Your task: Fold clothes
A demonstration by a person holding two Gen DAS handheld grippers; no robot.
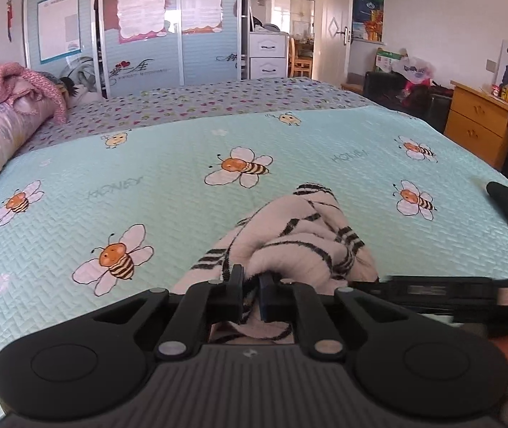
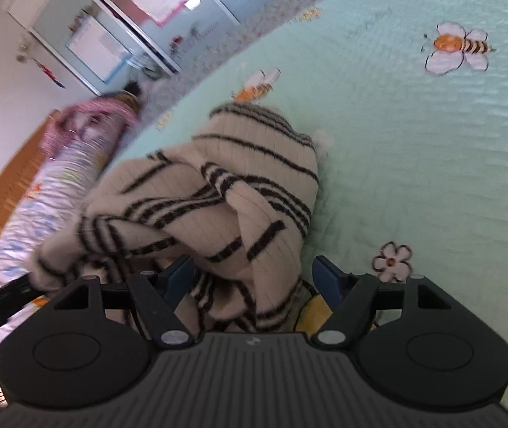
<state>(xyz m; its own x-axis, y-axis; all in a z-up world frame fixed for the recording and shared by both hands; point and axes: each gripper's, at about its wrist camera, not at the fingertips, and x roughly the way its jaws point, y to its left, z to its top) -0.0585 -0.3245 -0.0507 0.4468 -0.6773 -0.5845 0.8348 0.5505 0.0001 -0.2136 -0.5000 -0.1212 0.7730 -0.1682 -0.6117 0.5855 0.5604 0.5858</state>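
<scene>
Sweater (image 1: 300, 235) bunched on bed, left gripper (image 1: 252, 290) pinching a fold.
Cream w/ black stripes, it lies crumpled on the near part of the mint bee-print bedspread (image 1: 168, 192). Left gripper is clamped narrow on fabric at the heap's near edge. Right gripper (image 2: 254, 273) is spread wide, fingers either side of the near end of the sweater (image 2: 218, 192), not closed on it. Long purple pillow (image 1: 0, 132) far left; wooden desk (image 1: 482, 117) far right.
</scene>
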